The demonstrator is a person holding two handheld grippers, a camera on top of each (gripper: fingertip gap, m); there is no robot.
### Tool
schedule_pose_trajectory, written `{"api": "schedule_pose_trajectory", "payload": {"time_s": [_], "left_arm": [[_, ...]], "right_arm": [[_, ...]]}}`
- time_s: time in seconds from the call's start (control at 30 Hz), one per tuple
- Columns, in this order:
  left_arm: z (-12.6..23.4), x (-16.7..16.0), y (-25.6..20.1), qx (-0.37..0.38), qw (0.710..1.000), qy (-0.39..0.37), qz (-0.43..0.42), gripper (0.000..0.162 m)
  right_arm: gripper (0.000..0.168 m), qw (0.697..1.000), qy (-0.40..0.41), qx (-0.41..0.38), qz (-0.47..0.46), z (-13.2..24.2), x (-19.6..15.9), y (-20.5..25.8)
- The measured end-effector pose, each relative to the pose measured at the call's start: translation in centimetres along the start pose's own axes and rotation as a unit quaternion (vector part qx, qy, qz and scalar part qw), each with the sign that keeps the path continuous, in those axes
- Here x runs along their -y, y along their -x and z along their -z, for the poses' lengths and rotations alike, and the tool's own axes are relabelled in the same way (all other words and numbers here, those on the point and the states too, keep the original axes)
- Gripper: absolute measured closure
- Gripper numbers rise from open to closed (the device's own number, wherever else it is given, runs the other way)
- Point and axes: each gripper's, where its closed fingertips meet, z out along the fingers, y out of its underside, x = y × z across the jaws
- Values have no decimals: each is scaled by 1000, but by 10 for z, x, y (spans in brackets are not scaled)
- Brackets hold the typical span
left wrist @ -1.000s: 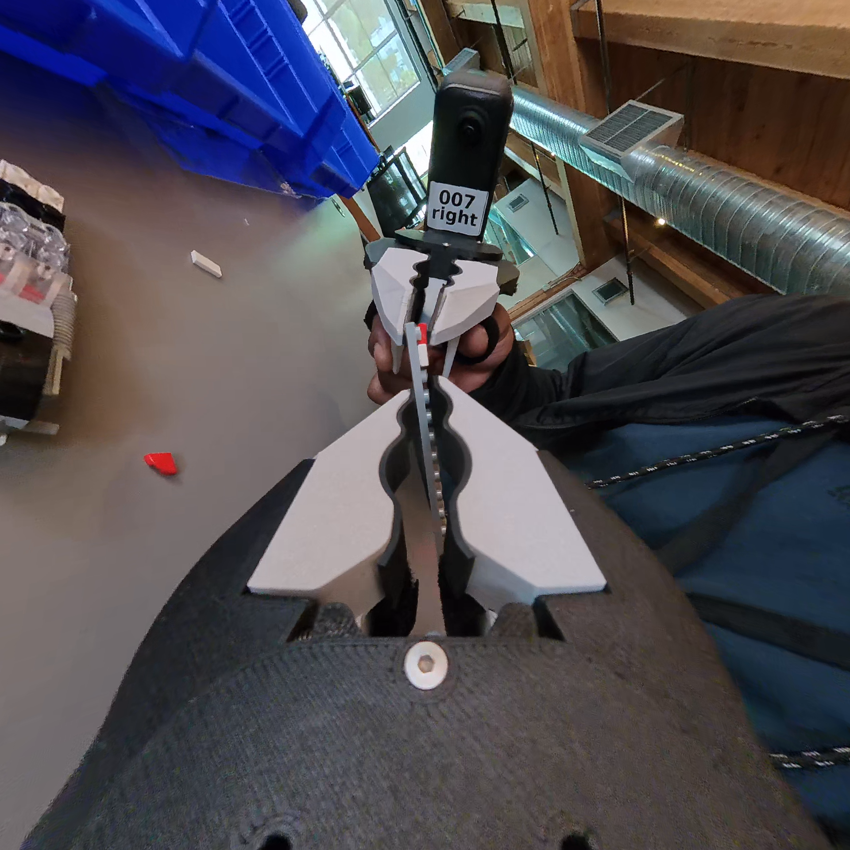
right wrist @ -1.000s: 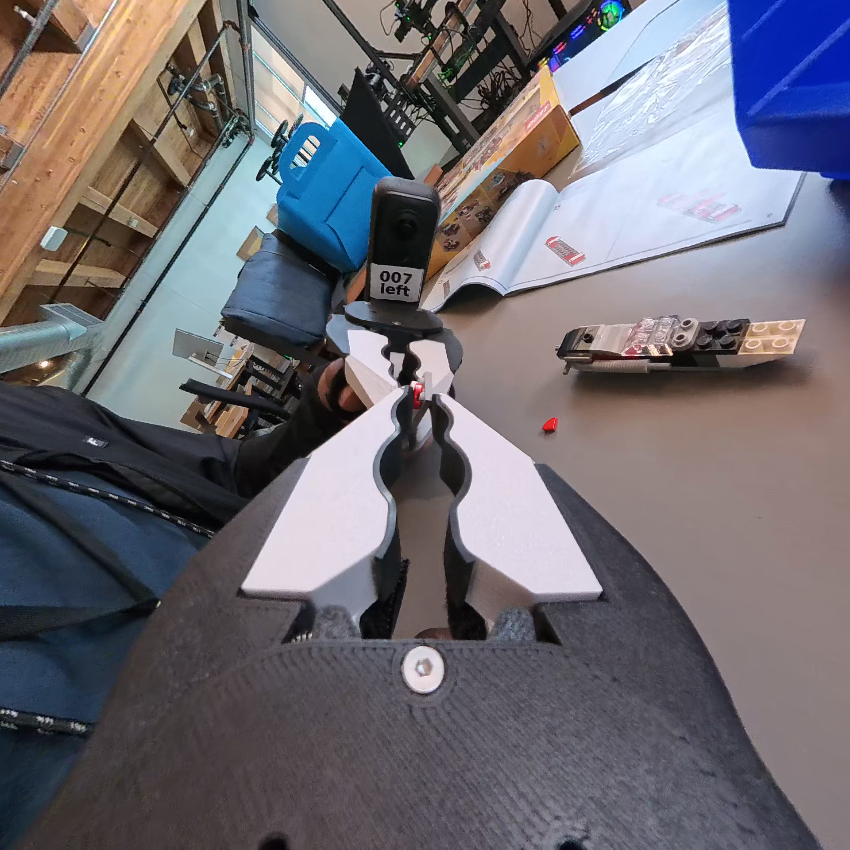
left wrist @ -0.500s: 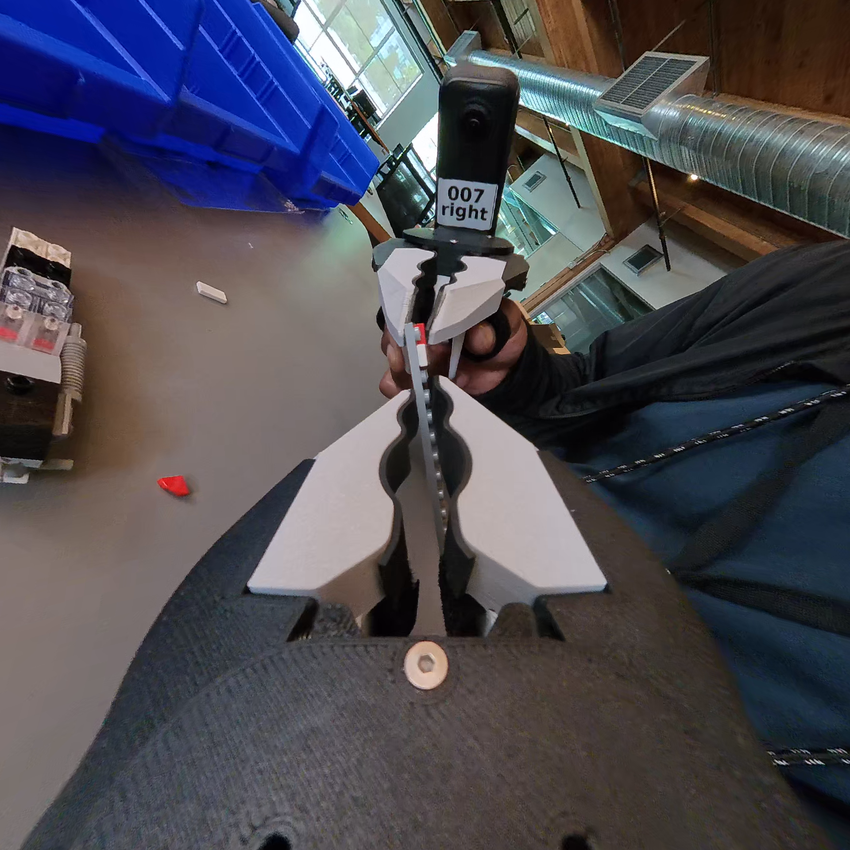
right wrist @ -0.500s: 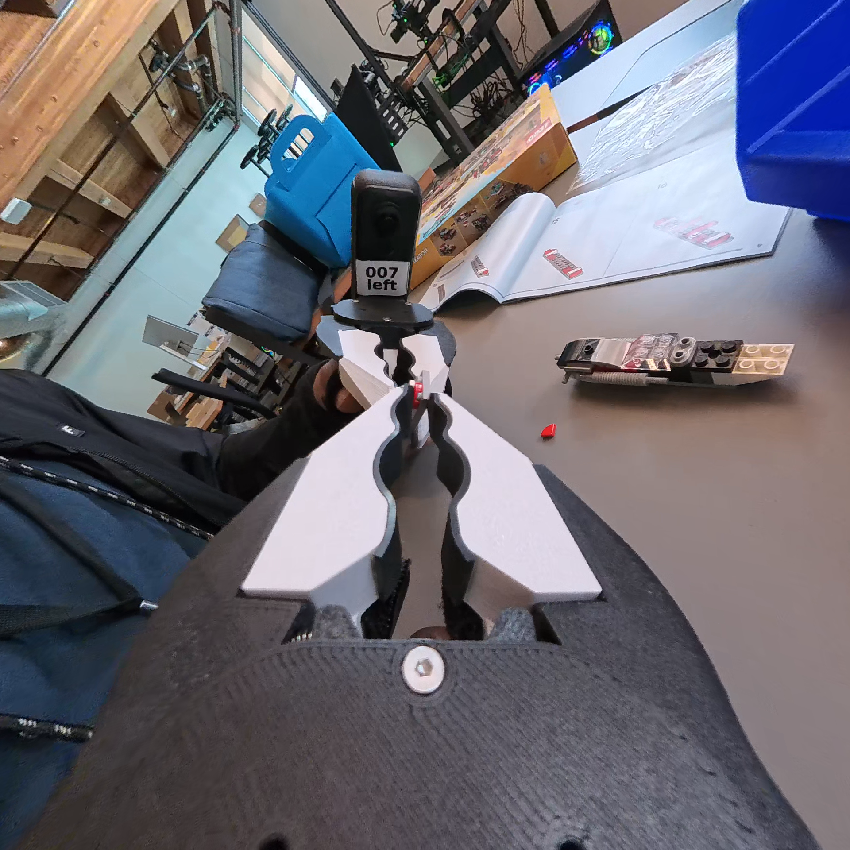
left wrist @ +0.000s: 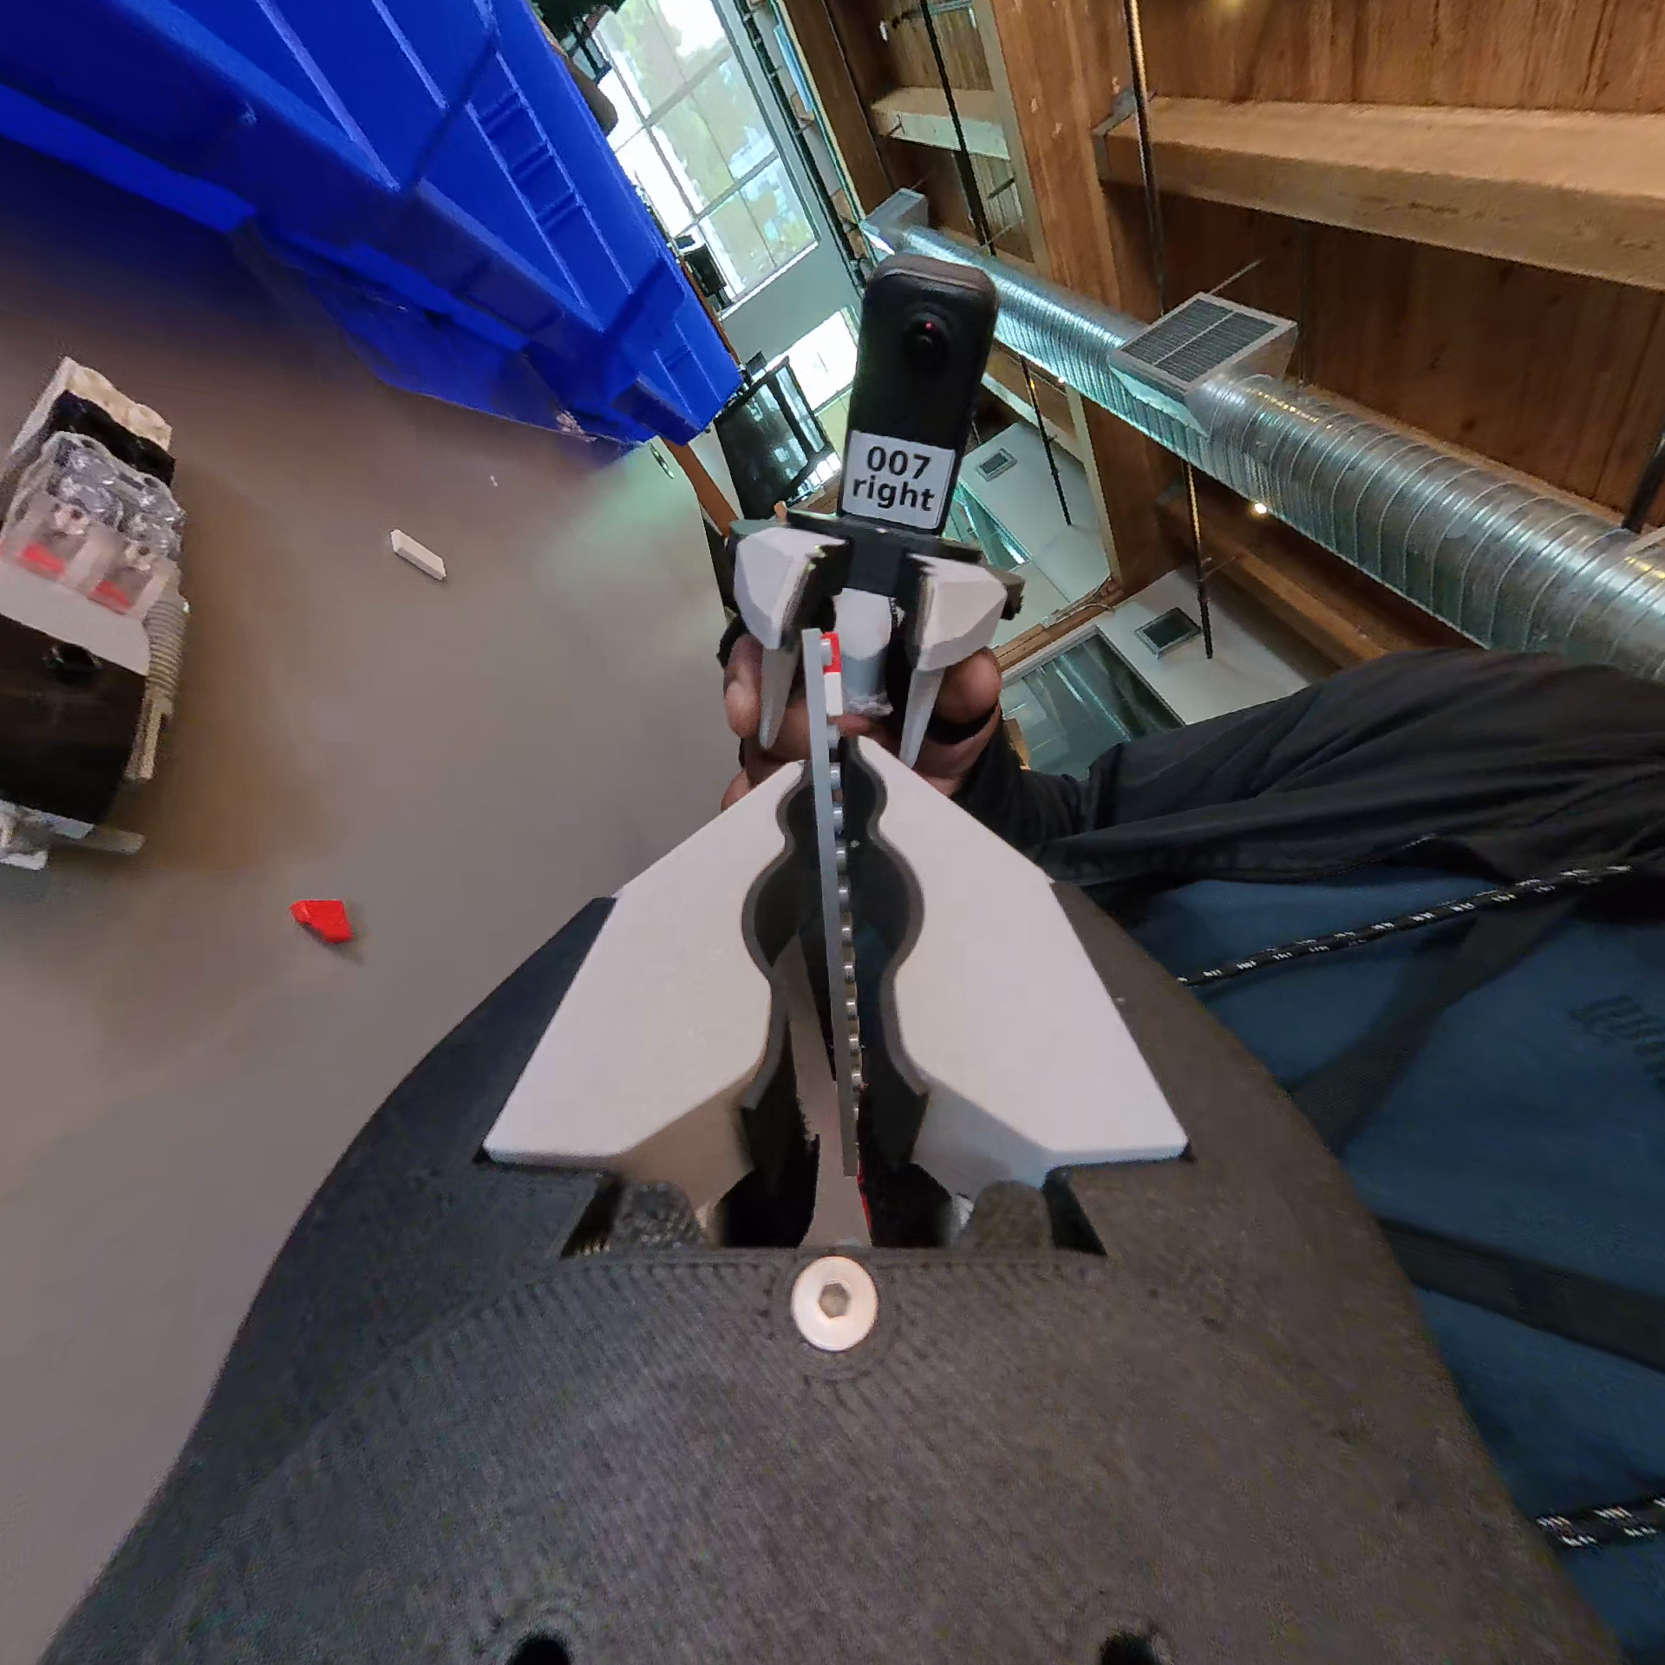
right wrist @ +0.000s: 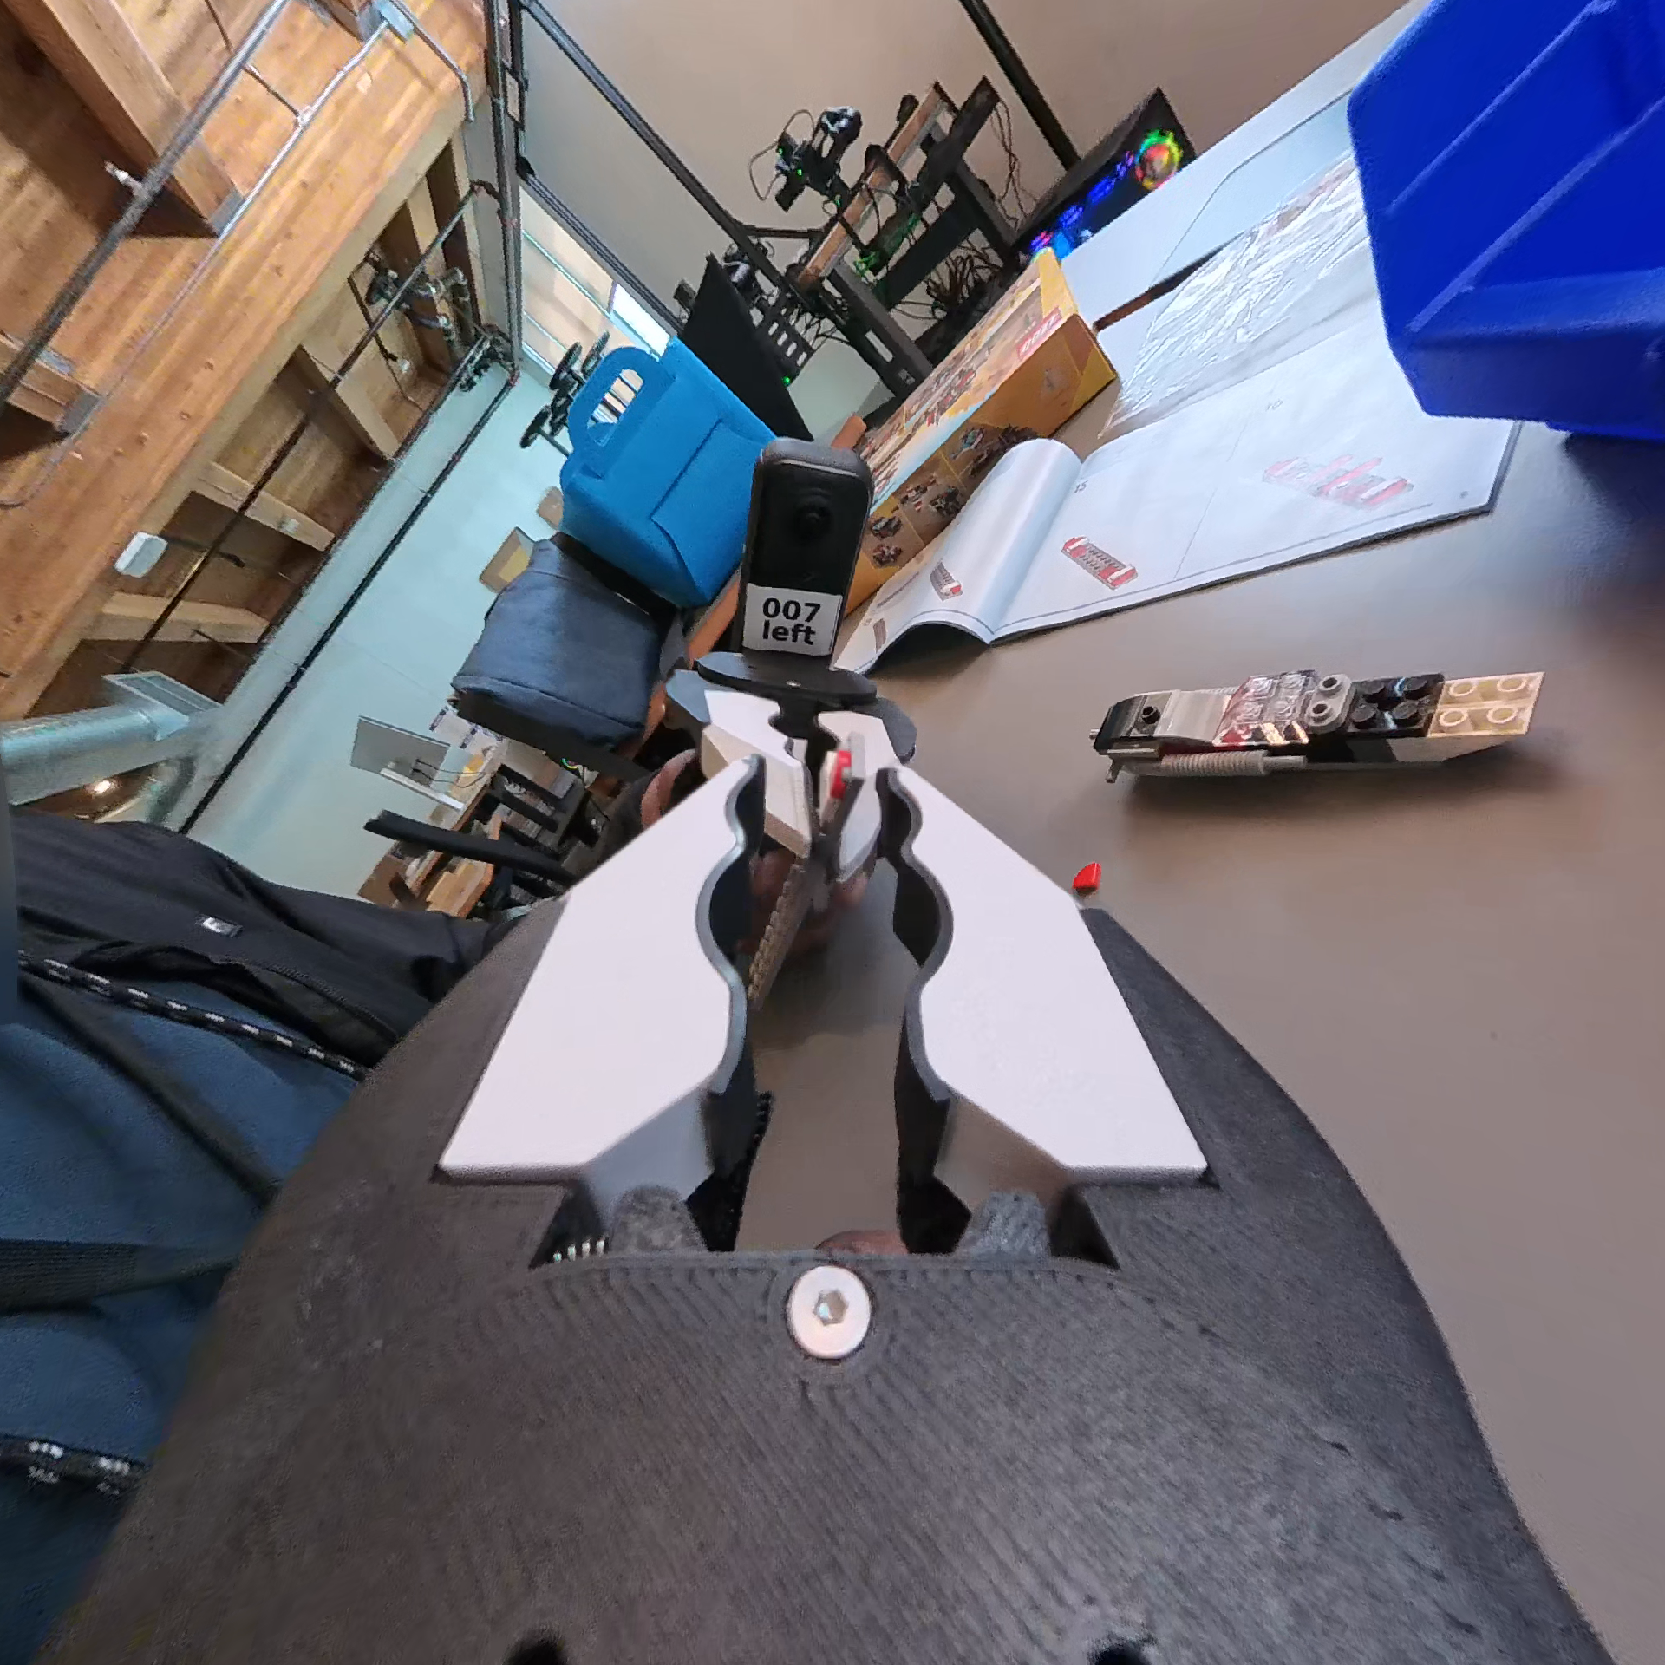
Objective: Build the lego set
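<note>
Right claw opened, released red piece on plate.

A white sticker with black print sits on the black camera at 12 o'clock in the left wrist view. A like sticker sits on the black camera at 12 o'clock in the right wrist view. At 1 o'clock there, the yellow box carries a red brand mark. At 2 o'clock, the open booklet shows small page numbers.

Parted right hand-held gripper before grey studded plate in left hand-held gripper.
</note>
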Motion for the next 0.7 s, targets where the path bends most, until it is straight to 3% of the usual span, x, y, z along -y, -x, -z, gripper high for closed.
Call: {"api": "schedule_pose_trajectory", "payload": {"time_s": [0.7], "left_arm": [[-3, -3, -4, 32, 995, 20, -90, 155]], "right_arm": [[163, 1000, 0, 23, -13, -4, -8, 4]]}}
